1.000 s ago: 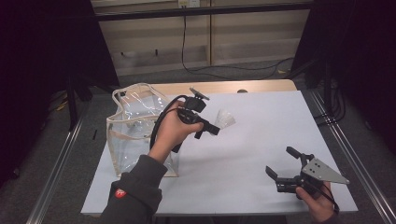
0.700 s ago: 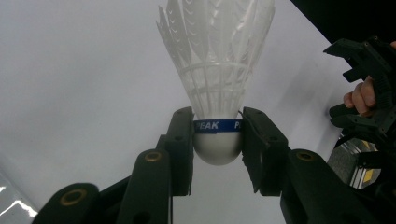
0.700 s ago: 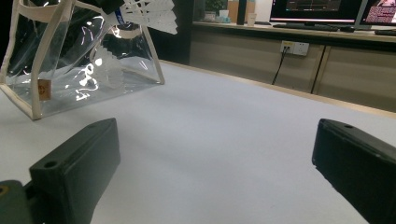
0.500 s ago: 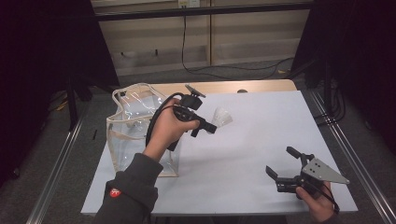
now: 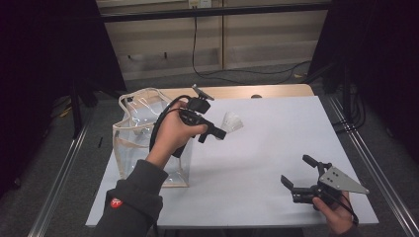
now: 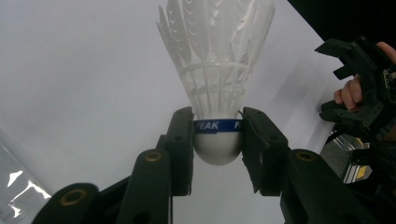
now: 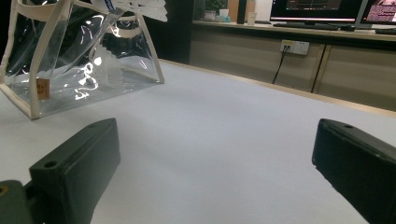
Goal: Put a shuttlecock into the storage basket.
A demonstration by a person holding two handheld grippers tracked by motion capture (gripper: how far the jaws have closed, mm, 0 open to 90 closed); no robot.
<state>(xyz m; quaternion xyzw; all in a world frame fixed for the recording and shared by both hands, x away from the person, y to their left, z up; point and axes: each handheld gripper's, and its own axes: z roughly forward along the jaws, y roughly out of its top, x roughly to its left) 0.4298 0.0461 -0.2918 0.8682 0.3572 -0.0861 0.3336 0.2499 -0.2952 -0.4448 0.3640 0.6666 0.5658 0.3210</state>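
Note:
A white feather shuttlecock [image 6: 219,56] with a blue band round its cork sits between the jaws of my left gripper [image 6: 217,142], which is shut on the cork. In the high view that left gripper [image 5: 222,131] is held above the table beside the clear bag [image 5: 141,133], with the shuttlecock [image 5: 233,121] pointing to the right. My right gripper [image 5: 300,174] rests low near the table's front right, open with nothing between its jaws. The right gripper view looks across the table between the wide jaws of that gripper [image 7: 215,163] toward the clear bag [image 7: 79,65].
The white table [image 5: 267,148] has a wooden strip along its far edge. The clear bag with cream trim stands upright at the left edge. Metal rails run along both sides of the table. Monitors [image 7: 317,7] stand on a far counter.
My left gripper with the shuttlecock has drifted slightly left, toward the bag. The right gripper has stayed where it was.

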